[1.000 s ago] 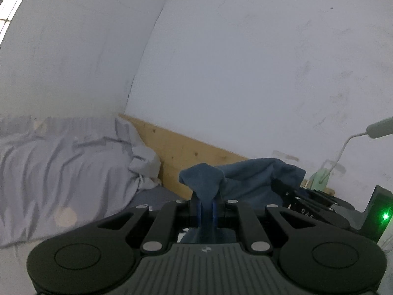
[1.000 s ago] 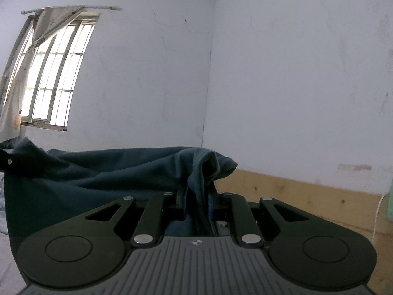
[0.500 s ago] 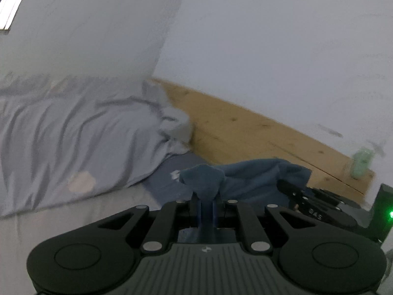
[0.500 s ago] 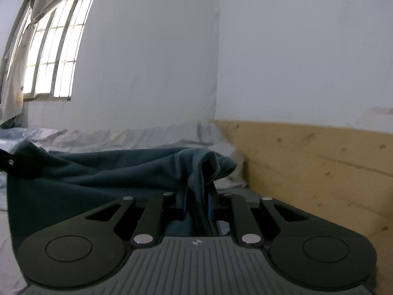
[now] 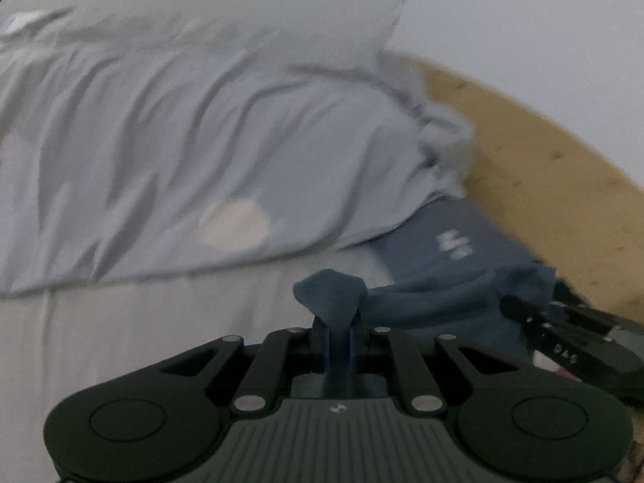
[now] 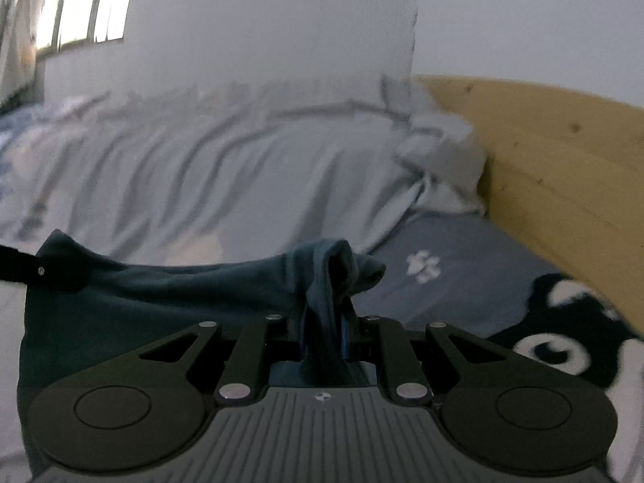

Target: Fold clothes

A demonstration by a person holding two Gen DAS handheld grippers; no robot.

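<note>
Right wrist alone shows window [image 6: 80, 4], panda print [image 6: 563, 346].

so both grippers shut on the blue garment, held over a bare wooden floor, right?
Not a floor. Left gripper and right gripper are both shut on the blue garment, but it hangs over a bed with a rumpled grey duvet; the right wrist view shows it.

Left wrist view: pale duvet [image 5: 193, 141] is smeared by motion blur; its printed patches cannot be made out. Blue garment [image 5: 442, 302] is hidden below by the left hand-held gripper [image 5: 339, 332]; its pinched edge is buried between the closed jaws. Right wrist view: the right hand-held gripper [image 6: 325, 334] covers the garment's lower part. The black-and-white print [image 6: 563, 346] is cut off at the frame edge and blurred.
</note>
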